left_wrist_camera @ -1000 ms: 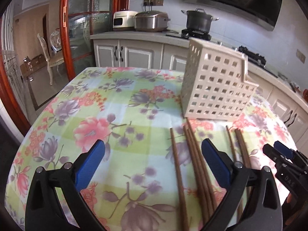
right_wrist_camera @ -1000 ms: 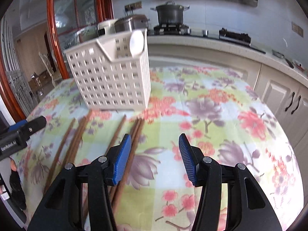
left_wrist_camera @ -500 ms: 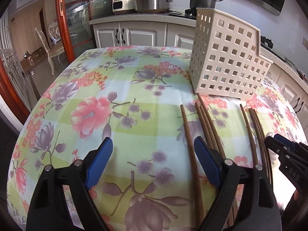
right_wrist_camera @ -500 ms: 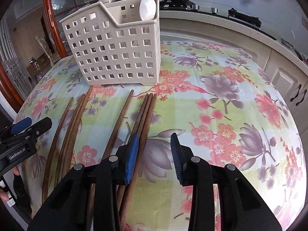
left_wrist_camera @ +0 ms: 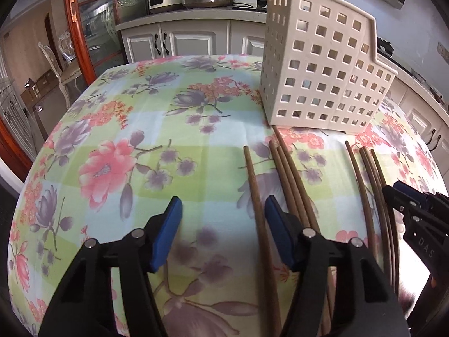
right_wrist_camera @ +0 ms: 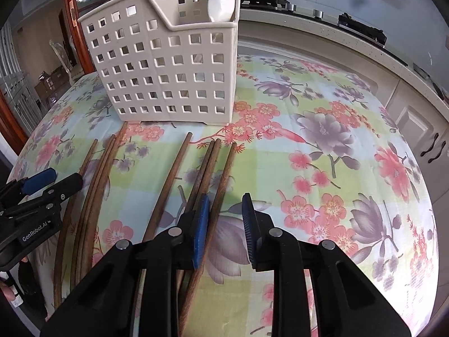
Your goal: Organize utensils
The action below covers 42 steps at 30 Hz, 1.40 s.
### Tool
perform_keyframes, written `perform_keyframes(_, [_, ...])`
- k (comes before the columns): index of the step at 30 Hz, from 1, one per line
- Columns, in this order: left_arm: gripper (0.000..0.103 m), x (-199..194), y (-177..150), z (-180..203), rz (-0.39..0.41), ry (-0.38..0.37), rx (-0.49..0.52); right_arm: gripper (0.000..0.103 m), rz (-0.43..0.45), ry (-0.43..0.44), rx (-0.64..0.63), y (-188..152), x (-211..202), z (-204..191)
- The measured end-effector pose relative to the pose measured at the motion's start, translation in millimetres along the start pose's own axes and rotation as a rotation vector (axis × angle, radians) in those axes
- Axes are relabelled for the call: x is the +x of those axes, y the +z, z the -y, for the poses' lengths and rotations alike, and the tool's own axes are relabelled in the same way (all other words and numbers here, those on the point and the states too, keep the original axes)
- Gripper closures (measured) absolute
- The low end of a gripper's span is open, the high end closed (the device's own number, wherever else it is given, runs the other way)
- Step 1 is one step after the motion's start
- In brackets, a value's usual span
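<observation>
1. Left gripper (left_wrist_camera: pixel 221 233): low over the floral tablecloth (left_wrist_camera: pixel 118 146), jaws apart and just been narrowing. The leftmost chopstick (left_wrist_camera: pixel 254 193) runs between the pads, close by the right-hand one; no pad presses on it yet, so nothing is held.
2. Just right of it: a bundle of three chopsticks (left_wrist_camera: pixel 289 174), lying under that gripper's right finger. Best to centre on the single stick and keep the bundle outside the jaws, or two come up together.
3. Further right: one stick alone (right_wrist_camera: pixel 171 185), then a close pair (right_wrist_camera: pixel 206 168).
4. Right gripper (right_wrist_camera: pixel 226 226): jaws narrowed but parted, just been closing. The rightmost chopstick (right_wrist_camera: pixel 221 188) passes between the pads, apparently untouched; the pair sits at or behind the left finger.
5. Basket (right_wrist_camera: pixel 168 64): pale perforated caddy standing upright beyond the stick tips, a white spoon (right_wrist_camera: pixel 221 2) already in its right compartment.
6. Judgement: both hands are at the pinch stage. Close squarely across each stick, near mid-length for balance, lift level, then tip upright before dropping into the caddy. Round sticks may roll from the pads.
</observation>
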State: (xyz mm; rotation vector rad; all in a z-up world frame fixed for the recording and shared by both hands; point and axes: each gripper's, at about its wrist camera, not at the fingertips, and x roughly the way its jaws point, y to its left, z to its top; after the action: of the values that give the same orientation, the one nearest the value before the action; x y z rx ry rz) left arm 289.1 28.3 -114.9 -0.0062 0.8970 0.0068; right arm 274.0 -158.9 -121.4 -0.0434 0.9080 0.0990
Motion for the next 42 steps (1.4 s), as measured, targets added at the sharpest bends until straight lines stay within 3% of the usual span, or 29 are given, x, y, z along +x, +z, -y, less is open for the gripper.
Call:
perform_keyframes(2, [0.051,3,3,3,-0.003,0.005,0.012,0.08,-0.005,0.006,-0.005,2,1,1])
perform_keyframes(4, [0.064,4,6,8,-0.004,0.003,0.033,0.081,-0.005,0.009,-0.012,3,1,1])
perform_keyframes(6, [0.086,3,7,15,-0.013,-0.009,0.064,0.094,-0.004,0.01,-0.027,2,1,-1])
perform_keyframes(8, [0.095,1,5,24,-0.014,-0.013,0.104,0.094,-0.001,0.011,-0.036,0,0,-2])
perform_keyframes(14, [0.097,-3,2,22,-0.017,-0.071,0.089,0.097,0.004,0.081,0.022,-4,-6,11])
perform_keyframes(22, [0.097,-43,5,12,0.072,-0.102,0.063,0.097,0.128,0.143,0.055,-1,-51,21])
perform_keyframes(33, [0.097,-123,2,0,0.273,-0.137,0.024,0.097,0.324,0.161,0.011,-9,-129,21])
perform_keyframes(42, [0.097,-186,-18,5,0.469,-0.102,0.022,0.097,0.449,0.148,-0.013,-30,-173,24])
